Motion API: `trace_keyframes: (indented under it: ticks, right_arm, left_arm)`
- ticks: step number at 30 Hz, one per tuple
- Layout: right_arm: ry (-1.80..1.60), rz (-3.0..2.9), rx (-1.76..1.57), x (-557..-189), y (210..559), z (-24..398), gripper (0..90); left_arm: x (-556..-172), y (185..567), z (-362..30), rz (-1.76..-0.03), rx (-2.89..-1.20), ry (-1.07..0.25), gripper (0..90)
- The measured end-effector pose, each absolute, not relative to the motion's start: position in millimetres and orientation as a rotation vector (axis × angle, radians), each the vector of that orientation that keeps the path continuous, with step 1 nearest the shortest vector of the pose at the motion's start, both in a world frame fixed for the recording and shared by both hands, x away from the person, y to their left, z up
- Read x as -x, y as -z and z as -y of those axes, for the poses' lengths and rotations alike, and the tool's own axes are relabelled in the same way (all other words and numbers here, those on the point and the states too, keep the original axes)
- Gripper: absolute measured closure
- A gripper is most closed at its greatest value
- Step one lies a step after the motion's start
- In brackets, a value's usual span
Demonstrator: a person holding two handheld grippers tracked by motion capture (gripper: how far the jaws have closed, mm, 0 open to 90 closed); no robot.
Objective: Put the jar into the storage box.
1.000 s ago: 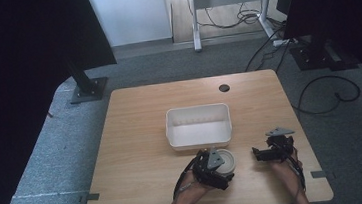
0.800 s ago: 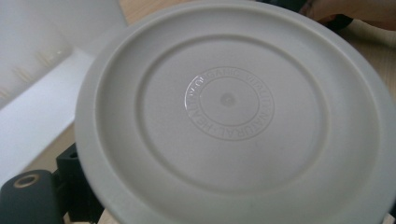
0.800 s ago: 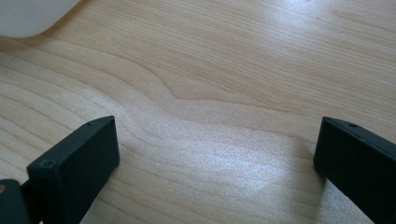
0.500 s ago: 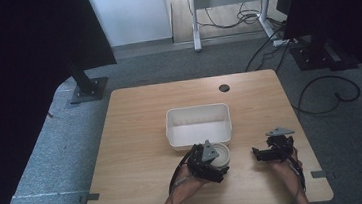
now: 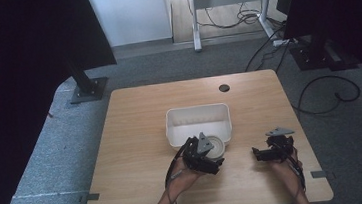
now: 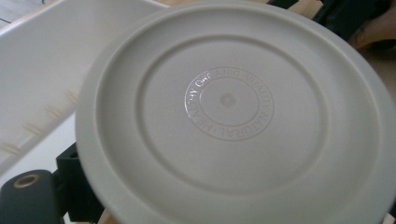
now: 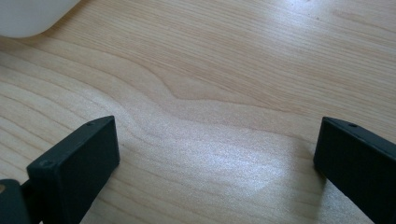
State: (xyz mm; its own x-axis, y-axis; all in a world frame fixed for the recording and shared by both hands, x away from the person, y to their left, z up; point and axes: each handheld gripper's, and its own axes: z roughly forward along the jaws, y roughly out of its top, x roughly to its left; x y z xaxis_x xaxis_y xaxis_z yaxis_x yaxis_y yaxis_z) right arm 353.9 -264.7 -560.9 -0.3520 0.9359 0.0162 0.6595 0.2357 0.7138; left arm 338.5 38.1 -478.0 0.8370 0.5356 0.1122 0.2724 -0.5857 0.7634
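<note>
The left gripper (image 5: 209, 155) is clamped on a round grey plate (image 6: 233, 116), held just at the near wall of the white bin (image 5: 198, 115) on the desk (image 5: 137, 136). The plate looks picked up but not yet inside, so lowering and letting go seem to remain. Being round, it has no long axis; it is tilted, its ringed underside facing the left gripper's camera. The right gripper (image 7: 215, 158) rests spread wide over bare desk, holding nothing.
</note>
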Motion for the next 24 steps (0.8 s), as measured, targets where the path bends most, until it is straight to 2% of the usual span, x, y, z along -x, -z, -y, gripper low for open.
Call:
trace_keyframes:
  ticks: [24]
  right_arm:
    - [-0.894, -2.1, -1.463, -354, 561, 265, 0.0]
  left_arm:
    - [-372, 471, -42, -0.664, -2.197, -0.473, 9.8]
